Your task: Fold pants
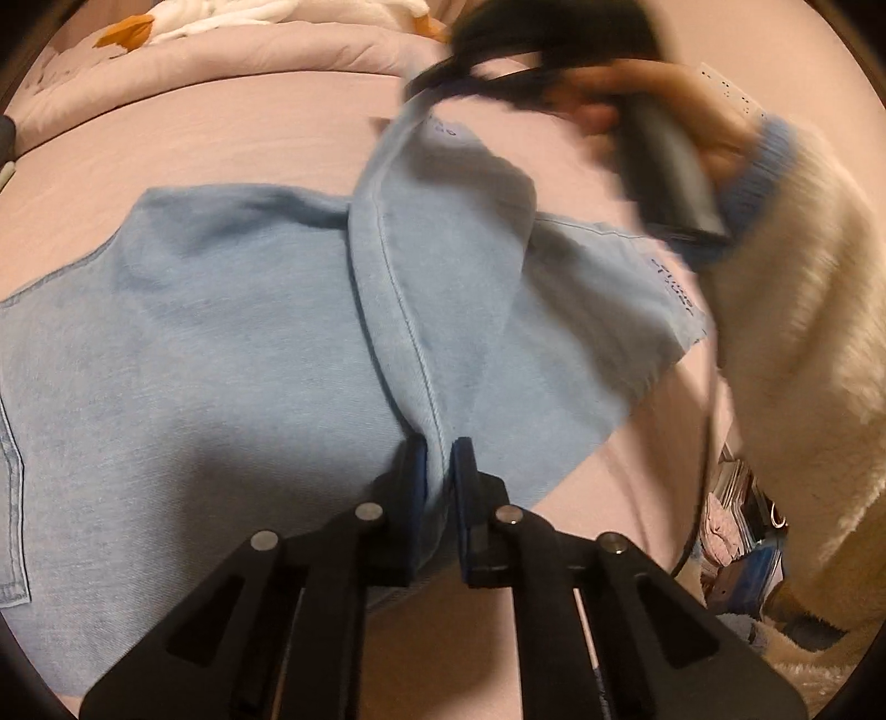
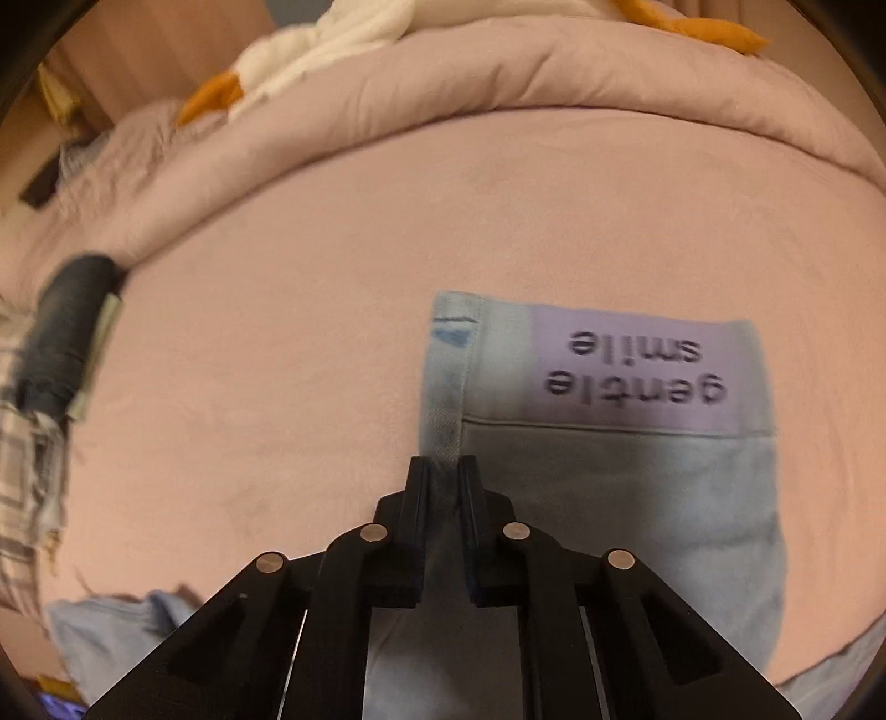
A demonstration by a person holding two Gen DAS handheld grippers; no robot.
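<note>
Light blue pants (image 1: 221,332) lie spread on a pink bed sheet (image 1: 221,138). My left gripper (image 1: 440,465) is shut on a raised fold along a stitched seam. That fold runs up to my right gripper (image 1: 429,83), blurred at the top of the left wrist view and held by a hand (image 1: 664,99). In the right wrist view my right gripper (image 2: 443,471) is shut on the corner of the pants (image 2: 664,498) by the waistband. A lilac label (image 2: 637,365) reading "gentle smile" shows inside the waistband.
A rolled pink quilt (image 2: 443,94) and a white and orange plush toy (image 2: 332,44) lie along the back of the bed. Rolled dark jeans (image 2: 66,338) and a plaid cloth (image 2: 27,471) sit at the left. A fuzzy cream sleeve (image 1: 803,332) fills the right.
</note>
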